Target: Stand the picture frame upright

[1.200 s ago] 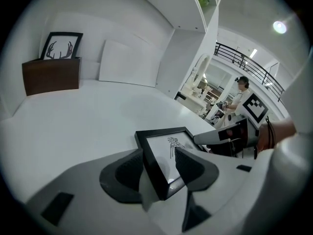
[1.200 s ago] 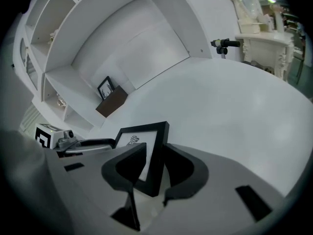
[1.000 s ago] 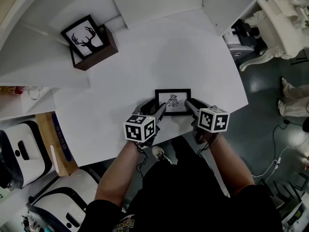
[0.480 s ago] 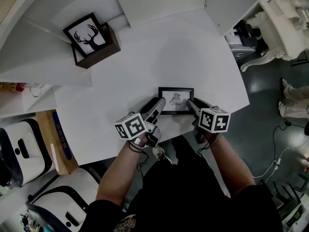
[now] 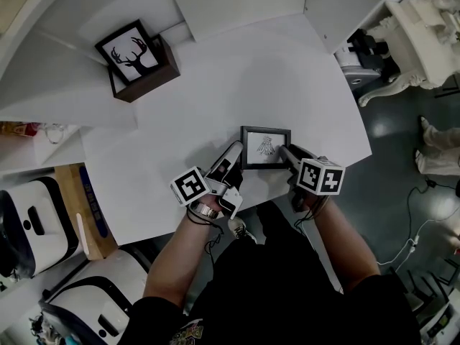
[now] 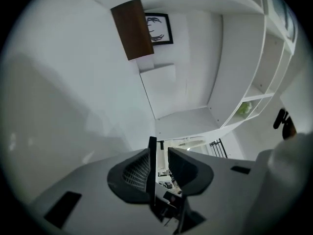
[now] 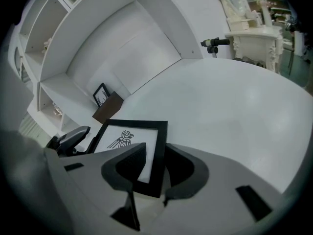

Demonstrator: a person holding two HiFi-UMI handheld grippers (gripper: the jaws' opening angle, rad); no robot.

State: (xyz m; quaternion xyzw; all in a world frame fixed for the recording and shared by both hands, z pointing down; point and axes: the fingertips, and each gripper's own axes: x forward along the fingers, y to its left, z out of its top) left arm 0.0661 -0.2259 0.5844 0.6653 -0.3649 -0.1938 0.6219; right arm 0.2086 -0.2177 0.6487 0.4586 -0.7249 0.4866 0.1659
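A small black picture frame [image 5: 266, 146] with a bird drawing stands tilted up off the white table [image 5: 215, 99], near its front edge. My left gripper [image 5: 233, 152] is rolled onto its side at the frame's left edge. Its jaws have just been closing, and the frame's thin edge [image 6: 152, 180] sits between the pads of the left gripper [image 6: 160, 153]. My right gripper [image 5: 285, 152] grips the right rail. In the right gripper view the frame [image 7: 128, 138] has one pad of the right gripper [image 7: 155, 153] on its front and one behind.
A deer picture [image 5: 131, 54] leans on a brown box [image 5: 147, 77] at the table's far left. White shelving rises behind the table. An ornate white piece of furniture [image 5: 424, 27] stands to the right, and white machines [image 5: 29, 225] sit low on the left.
The frame lay flat and now tilts up off the table. My left gripper has rolled over, risen a little and closed its jaws on the left edge. The right gripper has stayed put.
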